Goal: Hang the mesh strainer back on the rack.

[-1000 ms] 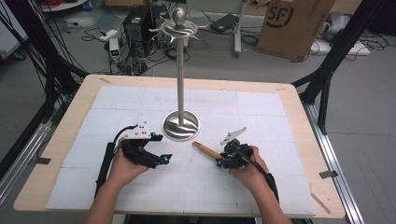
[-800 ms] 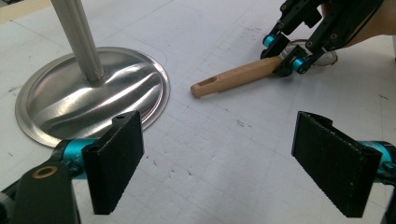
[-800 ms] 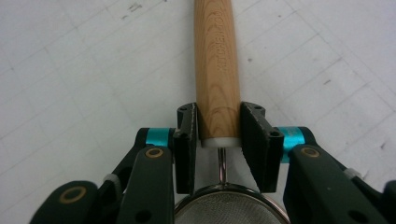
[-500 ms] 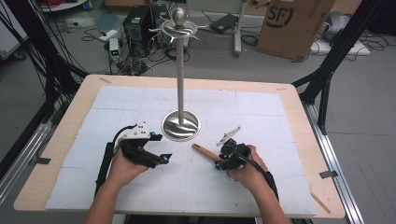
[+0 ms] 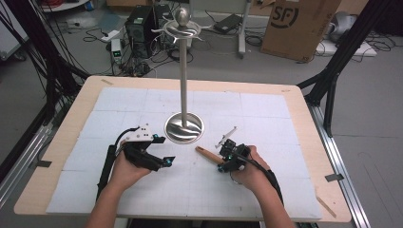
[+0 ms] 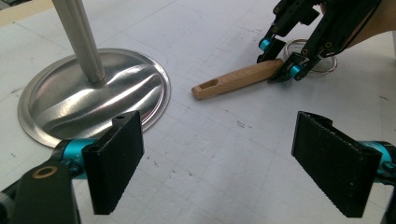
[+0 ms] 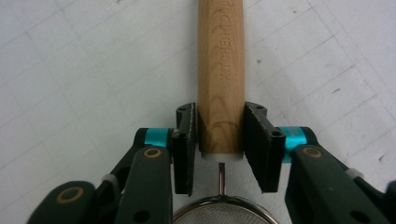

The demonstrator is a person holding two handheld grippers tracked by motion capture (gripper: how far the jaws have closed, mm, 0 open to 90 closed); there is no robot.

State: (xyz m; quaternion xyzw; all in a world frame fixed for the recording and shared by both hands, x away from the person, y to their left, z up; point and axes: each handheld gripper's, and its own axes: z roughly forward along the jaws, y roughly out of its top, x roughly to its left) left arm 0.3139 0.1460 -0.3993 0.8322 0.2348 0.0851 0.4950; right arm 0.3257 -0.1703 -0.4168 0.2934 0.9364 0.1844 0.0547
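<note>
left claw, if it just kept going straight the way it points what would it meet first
Probably the wooden handle held by the right claw; bare white mat lies before it, though depth is unclear.

The strainer's mesh bowl (image 7: 219, 215) is cut off by the right gripper view's bottom edge.

The high view looks forward and down from above the person's side onto the white gridded table mat (image 5: 266, 118), far enough back to take in the tall steel stand with its round dished base (image 5: 184, 127) and the floor beyond. The left gripper view sits low and near the mat, facing across it, and shares with the high view that stand base (image 6: 93, 100) and the light wooden handle with a slotted end (image 6: 236, 80). The right gripper view looks steeply down from very close along this same handle (image 7: 220, 70), which the high view sees small on the mat (image 5: 209, 155).
</note>
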